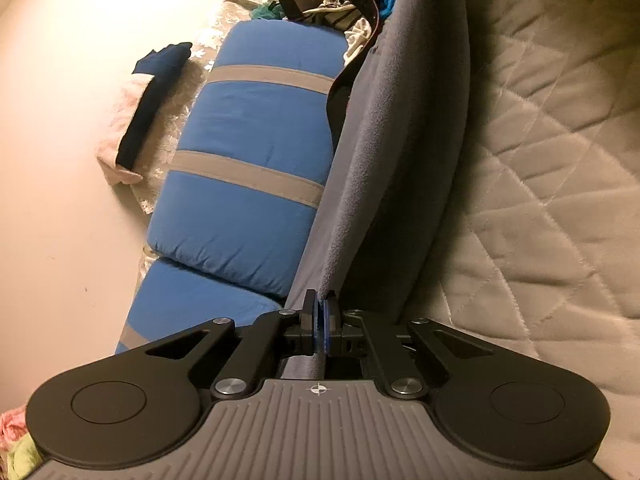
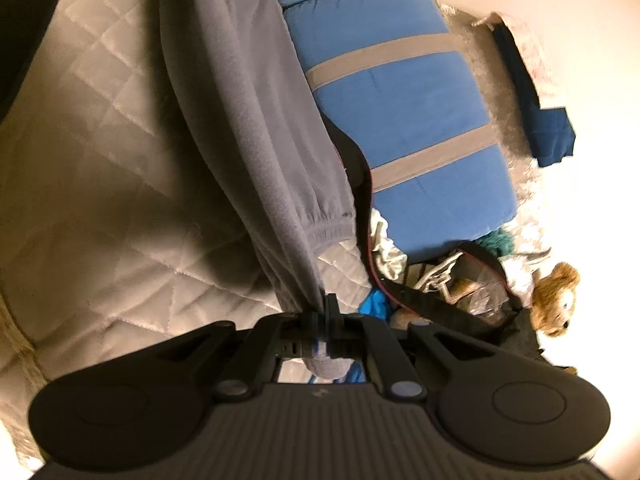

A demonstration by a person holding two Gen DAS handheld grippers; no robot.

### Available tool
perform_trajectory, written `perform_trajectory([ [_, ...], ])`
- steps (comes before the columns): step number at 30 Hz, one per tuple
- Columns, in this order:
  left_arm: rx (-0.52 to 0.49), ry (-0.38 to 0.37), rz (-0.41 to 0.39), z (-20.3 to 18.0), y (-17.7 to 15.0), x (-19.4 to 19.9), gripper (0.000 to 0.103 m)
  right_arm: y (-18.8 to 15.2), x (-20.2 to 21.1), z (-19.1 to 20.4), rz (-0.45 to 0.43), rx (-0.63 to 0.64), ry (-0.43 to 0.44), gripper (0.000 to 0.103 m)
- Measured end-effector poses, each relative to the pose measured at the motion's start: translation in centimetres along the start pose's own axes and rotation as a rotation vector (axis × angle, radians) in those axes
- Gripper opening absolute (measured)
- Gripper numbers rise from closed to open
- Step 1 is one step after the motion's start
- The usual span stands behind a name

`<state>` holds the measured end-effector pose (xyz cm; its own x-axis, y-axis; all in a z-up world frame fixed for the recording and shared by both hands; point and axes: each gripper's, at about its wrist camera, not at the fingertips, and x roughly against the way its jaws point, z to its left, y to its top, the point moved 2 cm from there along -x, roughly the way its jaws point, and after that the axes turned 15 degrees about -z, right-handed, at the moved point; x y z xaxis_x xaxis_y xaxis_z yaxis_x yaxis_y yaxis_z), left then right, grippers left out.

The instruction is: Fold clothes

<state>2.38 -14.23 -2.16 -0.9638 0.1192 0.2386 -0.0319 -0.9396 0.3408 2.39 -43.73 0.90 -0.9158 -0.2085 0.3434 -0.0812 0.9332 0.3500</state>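
Gripping a grey fleece garment (image 1: 380, 184) at one edge, the left gripper (image 1: 320, 312) has its jaws pinched tight on the fabric, a thin fold of cloth running between the pads and back under the gripper body. Right gripper (image 2: 326, 312) likewise clamped on the same grey fleece garment (image 2: 256, 120), cloth bunched through the jaws and a lump of it poking out behind them. Landmark is the blue cushion with grey stripes (image 1: 256, 152): the garment is stretched in the air just beside it, on its quilted-cover side, hanging as a long taut band between the two grippers. An elastic cuff (image 2: 328, 232) of the garment shows in the right wrist view, near the cushion's (image 2: 404, 120) end, so it looks like a sleeve or leg, cannot tell which. The beige quilted cover (image 1: 540, 200) lies beyond the garment from the cushion, under its shadow. On the cushion's other side, a dark navy folded cloth (image 1: 152, 104) on a pale pink piece, well apart from the garment. Past the cushion's far end, a clutter pile with a brown plush toy (image 2: 556, 300), black strap (image 2: 420, 292), white cords. Right wrist view slightly blurred.
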Motion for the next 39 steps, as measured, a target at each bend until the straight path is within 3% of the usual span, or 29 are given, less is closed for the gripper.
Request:
perform_trajectory([
  [9,0.22,-0.206,-0.008,2.1,1.8,3.9,0.002,-1.5,0.7,-0.8,-0.001,0.039,0.0,0.001],
  [18,0.188,-0.341,-0.035,-0.5,2.9,6.1,0.002,-3.0,1.2,1.8,0.017,0.122,0.071,0.001],
  [26,0.152,-0.441,-0.007,-1.4,1.8,6.8,0.002,-3.5,1.7,5.4,0.02,0.171,0.152,0.001],
  [39,0.082,-0.523,0.041,-3.4,0.6,6.8,0.002,-2.9,2.3,6.1,0.036,0.155,0.214,0.002],
])
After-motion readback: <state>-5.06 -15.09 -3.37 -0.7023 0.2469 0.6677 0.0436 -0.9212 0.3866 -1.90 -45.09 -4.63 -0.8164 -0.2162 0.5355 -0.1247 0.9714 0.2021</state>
